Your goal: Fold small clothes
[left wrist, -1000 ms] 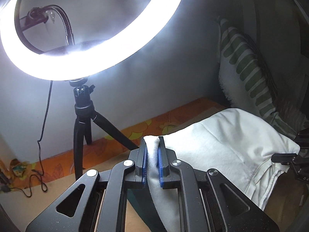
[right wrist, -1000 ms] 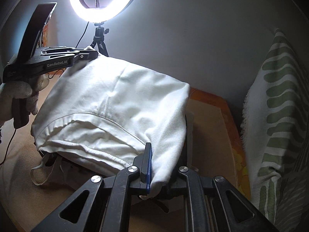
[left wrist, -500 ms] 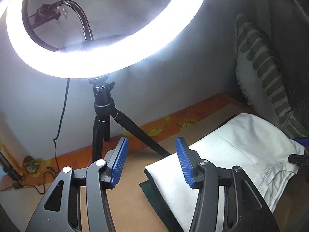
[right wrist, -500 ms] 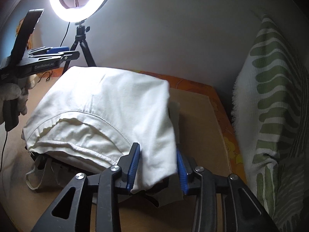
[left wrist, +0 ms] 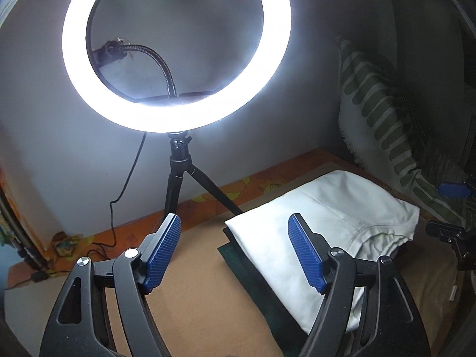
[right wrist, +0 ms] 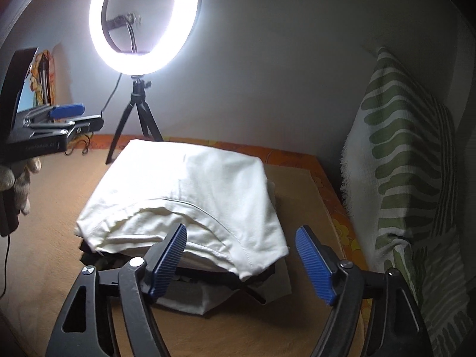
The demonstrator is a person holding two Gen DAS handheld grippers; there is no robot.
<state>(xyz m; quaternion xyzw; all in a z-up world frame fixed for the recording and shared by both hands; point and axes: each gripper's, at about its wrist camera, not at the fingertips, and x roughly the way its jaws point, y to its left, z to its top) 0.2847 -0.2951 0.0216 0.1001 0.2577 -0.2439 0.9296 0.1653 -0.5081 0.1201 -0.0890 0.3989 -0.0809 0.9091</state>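
Both of my tools had just been opening, and the fold was set down. The left tool [left wrist: 232, 250] stood with its blue ribbed pads wide apart and nothing between them; a second earlier it had pinched the far left corner of the white cotton garment [left wrist: 327, 226], which now lay flat just to the right of its open jaws. The right tool [right wrist: 241, 261] was likewise spread wide, and the near hem of the white cotton garment [right wrist: 190, 196] sat in line between its pads but touched neither, having slipped free of the grip it was in a moment before. The garment rested doubled over on the tan desk [right wrist: 53, 223], on top of a dark cloth [left wrist: 253, 270] whose edge peeked out along its left side, with the lit ring lamp on a black tripod [right wrist: 139, 20] behind it and a green-and-white striped cushion [right wrist: 407, 160] to the right. My gloved left hand [right wrist: 20, 184] held its tool well clear at the far left. I judged this fold done, leaving either a further fold or a smoothing pass, since the near hem bulged loosely.
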